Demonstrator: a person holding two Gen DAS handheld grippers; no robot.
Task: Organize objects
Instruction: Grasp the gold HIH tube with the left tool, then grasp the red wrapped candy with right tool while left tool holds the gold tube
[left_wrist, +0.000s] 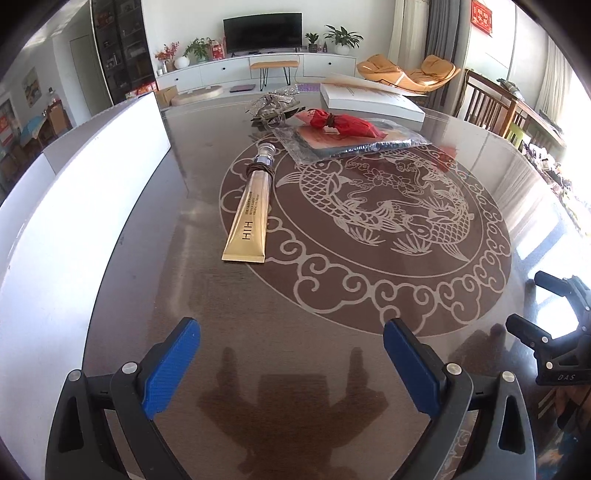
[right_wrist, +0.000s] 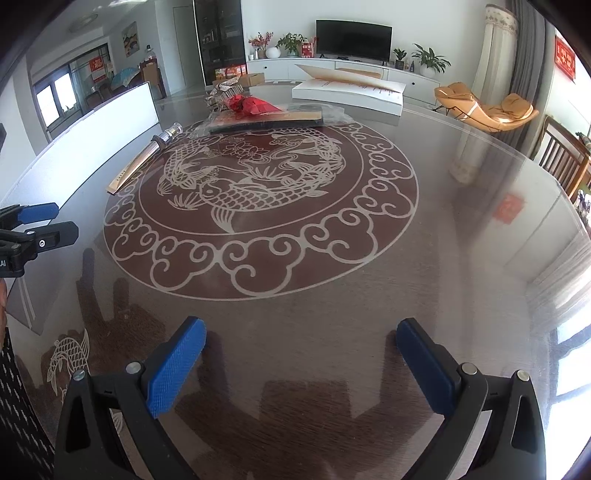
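Note:
A gold cosmetic tube with a silver cap lies on the glass table, left of the fish medallion; it also shows in the right wrist view. Behind it a red wrapped bundle rests on a clear plastic packet, with a silvery crumpled item beside it. The bundle and packet also show in the right wrist view. My left gripper is open and empty, low over the near table. My right gripper is open and empty, to the right of the left one.
A tall white panel stands along the table's left side. A flat white box with a tan sheet on it lies at the far edge. Wooden chairs stand at the right. The right gripper shows at the left view's right edge.

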